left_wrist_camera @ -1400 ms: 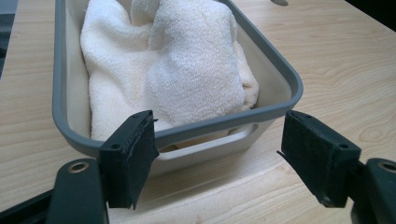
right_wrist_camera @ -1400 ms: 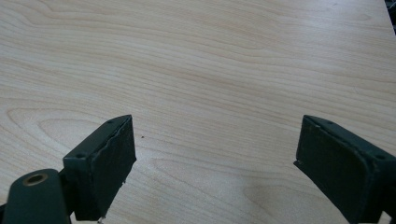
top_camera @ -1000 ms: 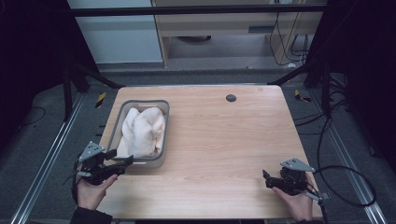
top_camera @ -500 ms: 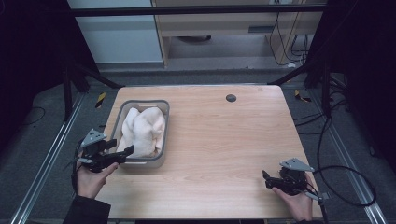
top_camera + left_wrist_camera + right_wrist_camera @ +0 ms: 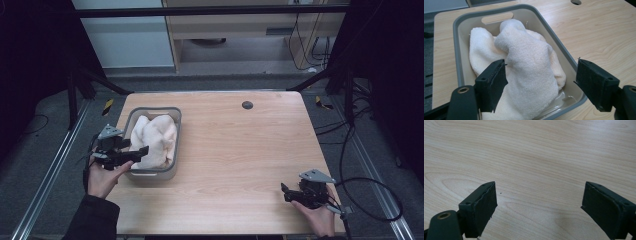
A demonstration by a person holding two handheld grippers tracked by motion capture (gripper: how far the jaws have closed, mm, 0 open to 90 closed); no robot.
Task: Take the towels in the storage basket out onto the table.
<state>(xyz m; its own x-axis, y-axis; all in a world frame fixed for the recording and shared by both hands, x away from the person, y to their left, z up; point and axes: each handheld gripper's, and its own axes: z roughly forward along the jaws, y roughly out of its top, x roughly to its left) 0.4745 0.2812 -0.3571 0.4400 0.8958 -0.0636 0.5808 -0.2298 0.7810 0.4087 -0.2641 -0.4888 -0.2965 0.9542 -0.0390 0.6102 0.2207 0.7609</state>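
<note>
A grey plastic basin (image 5: 176, 131) stands on the left part of the wooden table and holds crumpled white and cream towels (image 5: 155, 139). My left gripper (image 5: 142, 151) hovers over the basin's near left corner, jaws open and aimed at the cloth. In the left gripper view the towels (image 5: 529, 62) lie just beyond my two black pads (image 5: 492, 83), with nothing pinched between them, inside the basin (image 5: 567, 55). My right gripper (image 5: 286, 192) rests low at the table's near right, open. Its view shows the right gripper (image 5: 539, 207) wide over bare wood.
A small dark round hole (image 5: 247, 105) sits in the tabletop near the far edge. The wooden tabletop (image 5: 250, 150) stretches between the basin and my right hand. A black cable (image 5: 370, 200) trails off the right gripper past the table's right edge.
My left gripper has risen and moved away from me along the basin's left side, now over its near corner. The right gripper has stayed where it was.
</note>
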